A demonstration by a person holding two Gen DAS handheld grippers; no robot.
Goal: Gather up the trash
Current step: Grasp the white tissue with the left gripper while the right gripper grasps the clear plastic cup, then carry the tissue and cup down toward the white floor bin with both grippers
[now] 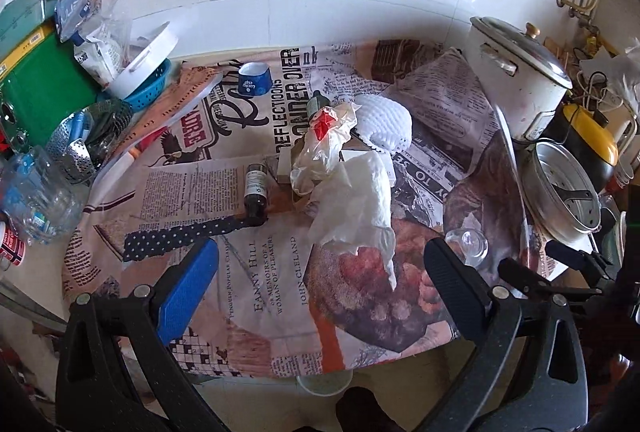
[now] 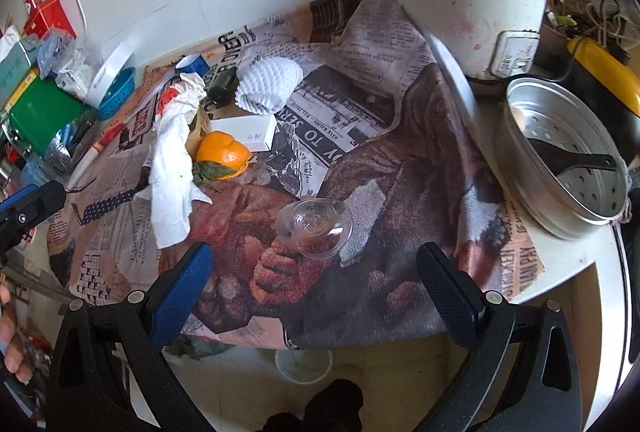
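1. Barely begun, by the look of it: crumpled tissue [image 1: 356, 204], plastic wrapper [image 1: 324, 144], foam net [image 2: 268, 84] and clear plastic cup [image 2: 316, 228] all lying loose on the newspaper-print cloth [image 1: 256, 296].
2. Nothing gathered; no bin clearly in view, only a pale round container [image 2: 304, 364] on the floor below the table edge.
3. Left gripper [image 1: 320, 284] gaping wide, holding nothing, just short of the tissue.
4. Right gripper [image 2: 312, 284] likewise spread wide, holding nothing, just short of the cup.
5. Open room along the near edge; rice cooker [image 2: 468, 12] and steamer pot [image 2: 560, 160] crowding the right side, clutter the left.
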